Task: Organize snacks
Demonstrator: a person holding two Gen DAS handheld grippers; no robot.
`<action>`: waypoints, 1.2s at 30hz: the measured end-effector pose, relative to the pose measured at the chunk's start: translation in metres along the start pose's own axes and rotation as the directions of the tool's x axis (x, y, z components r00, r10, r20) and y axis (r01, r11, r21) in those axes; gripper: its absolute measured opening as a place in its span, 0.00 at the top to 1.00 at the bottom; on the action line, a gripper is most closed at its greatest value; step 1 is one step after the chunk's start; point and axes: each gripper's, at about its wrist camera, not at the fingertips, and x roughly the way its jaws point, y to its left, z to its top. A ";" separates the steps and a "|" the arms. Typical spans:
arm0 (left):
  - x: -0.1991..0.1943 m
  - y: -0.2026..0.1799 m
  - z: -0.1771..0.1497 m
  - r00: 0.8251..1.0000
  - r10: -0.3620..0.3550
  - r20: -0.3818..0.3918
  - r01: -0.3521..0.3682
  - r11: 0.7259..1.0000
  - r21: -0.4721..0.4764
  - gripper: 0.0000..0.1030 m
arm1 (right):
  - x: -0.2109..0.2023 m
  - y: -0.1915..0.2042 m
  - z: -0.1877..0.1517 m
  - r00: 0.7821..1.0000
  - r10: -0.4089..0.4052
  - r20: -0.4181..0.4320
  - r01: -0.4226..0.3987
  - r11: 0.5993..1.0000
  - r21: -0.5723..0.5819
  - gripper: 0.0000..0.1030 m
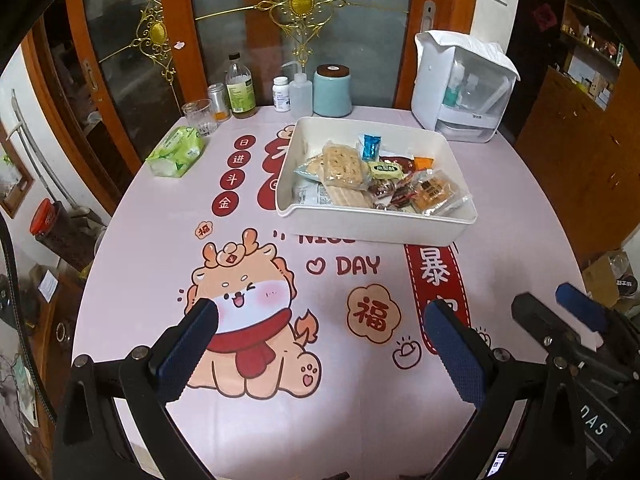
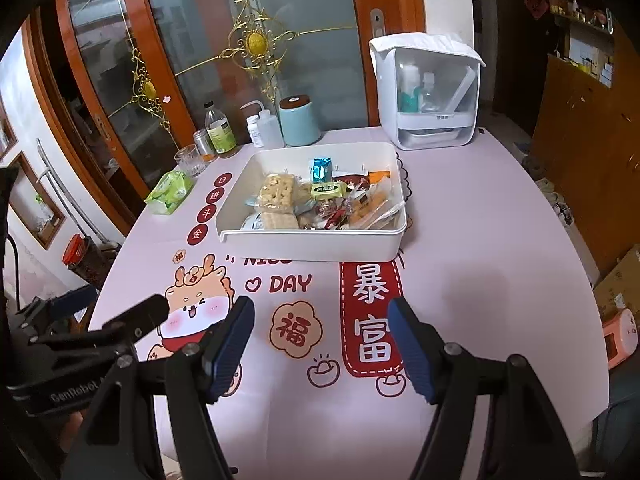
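A white rectangular bin [image 1: 374, 226] [image 2: 312, 248] stands on the far half of the table and holds several wrapped snacks: pale cracker packs [image 1: 342, 164] [image 2: 276, 192], a blue packet [image 1: 370, 146] [image 2: 320, 170], a green-labelled bar [image 1: 386, 170] [image 2: 328, 190] and an orange biscuit pack [image 1: 434, 192]. My left gripper [image 1: 320, 336] hangs open over the cartoon print near the table's front, nothing between its blue pads. My right gripper [image 2: 322, 340] is open too, empty, beside it on the right. Both sit well short of the bin.
Along the back edge stand a teal canister [image 1: 332, 90], a squeeze bottle [image 1: 300, 92], a pill bottle [image 1: 281, 94], a glass bottle [image 1: 239, 88], a can and a tumbler [image 1: 198, 116]. A green tissue pack [image 1: 176, 152] lies left; a white dispenser box [image 1: 460, 88] right.
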 end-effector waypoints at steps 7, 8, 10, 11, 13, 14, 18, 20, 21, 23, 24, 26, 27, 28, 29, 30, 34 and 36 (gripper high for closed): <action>0.002 -0.002 -0.003 1.000 0.008 -0.025 -0.008 1.000 -0.013 0.01 | 0.000 0.002 -0.001 1.000 0.008 -0.009 -0.008 1.000 -0.008 0.32; 0.002 -0.001 -0.004 1.000 0.009 -0.027 -0.009 1.000 -0.013 0.01 | -0.001 0.002 -0.001 1.000 0.008 -0.008 -0.009 1.000 -0.011 0.32; 0.002 -0.001 -0.005 0.999 0.013 -0.030 -0.013 1.000 -0.014 0.01 | -0.001 0.003 -0.002 1.000 0.008 -0.007 -0.009 1.000 -0.013 0.32; 0.002 -0.001 -0.005 0.999 0.015 -0.030 -0.016 1.000 -0.014 0.01 | -0.002 0.003 -0.001 1.000 0.010 -0.006 -0.010 1.000 -0.013 0.32; 0.001 -0.001 -0.006 0.999 0.021 -0.027 -0.021 1.000 -0.012 0.01 | -0.003 0.003 -0.002 1.000 0.013 -0.005 -0.013 1.000 -0.014 0.32; 0.000 -0.001 -0.006 0.999 0.024 -0.023 -0.025 1.000 -0.012 0.01 | -0.003 0.003 -0.002 1.000 0.014 -0.004 -0.014 1.000 -0.014 0.32; -0.003 -0.001 -0.008 0.999 0.033 -0.013 -0.033 0.999 -0.010 0.01 | -0.003 0.002 -0.002 1.000 0.018 -0.002 -0.018 1.000 -0.013 0.32; -0.004 -0.001 -0.008 0.999 0.035 -0.011 -0.035 0.999 -0.010 0.01 | -0.004 0.002 -0.003 1.000 0.016 -0.002 -0.016 1.000 -0.013 0.32; -0.004 -0.001 -0.008 0.999 0.036 -0.010 -0.037 0.999 -0.009 0.01 | -0.004 0.002 -0.003 1.000 0.016 -0.001 -0.016 1.000 -0.012 0.32; -0.005 -0.002 -0.008 0.999 0.040 -0.007 -0.040 0.999 -0.007 0.01 | -0.004 0.000 -0.003 1.000 0.014 -0.001 -0.014 1.000 -0.010 0.32; -0.006 -0.002 -0.009 0.999 0.039 -0.004 -0.039 0.999 -0.007 0.01 | -0.004 0.000 -0.003 1.000 0.012 -0.001 -0.012 1.000 -0.008 0.32; -0.007 -0.001 -0.009 0.999 0.039 -0.001 -0.039 0.999 -0.006 0.01 | -0.005 -0.001 -0.003 1.000 0.012 0.000 -0.012 1.000 -0.006 0.32; -0.007 -0.001 -0.009 0.999 0.038 -0.001 -0.038 0.999 -0.006 0.01 | -0.005 -0.002 -0.003 1.000 0.010 0.000 -0.010 1.000 -0.005 0.32; -0.008 -0.002 -0.009 0.999 0.038 0.001 -0.038 0.999 -0.006 0.01 | -0.005 -0.002 -0.003 1.000 0.010 -0.001 -0.010 1.000 -0.004 0.32; -0.007 -0.002 -0.009 0.999 0.039 0.000 -0.039 0.999 -0.007 0.01 | -0.005 -0.003 -0.003 1.000 0.010 -0.002 -0.010 1.000 -0.003 0.32; -0.008 -0.002 -0.009 0.999 0.039 0.002 -0.039 0.999 -0.006 0.01 | -0.005 -0.004 -0.003 1.000 0.009 -0.002 -0.009 1.000 -0.003 0.32; -0.011 -0.003 -0.009 0.999 0.041 0.007 -0.041 0.999 -0.004 0.01 | -0.005 -0.004 -0.004 1.000 0.005 -0.005 -0.005 1.000 -0.009 0.32; -0.011 -0.003 -0.009 0.999 0.037 0.009 -0.037 0.999 -0.008 0.01 | -0.005 -0.003 -0.005 1.000 0.004 -0.008 -0.005 1.000 -0.010 0.32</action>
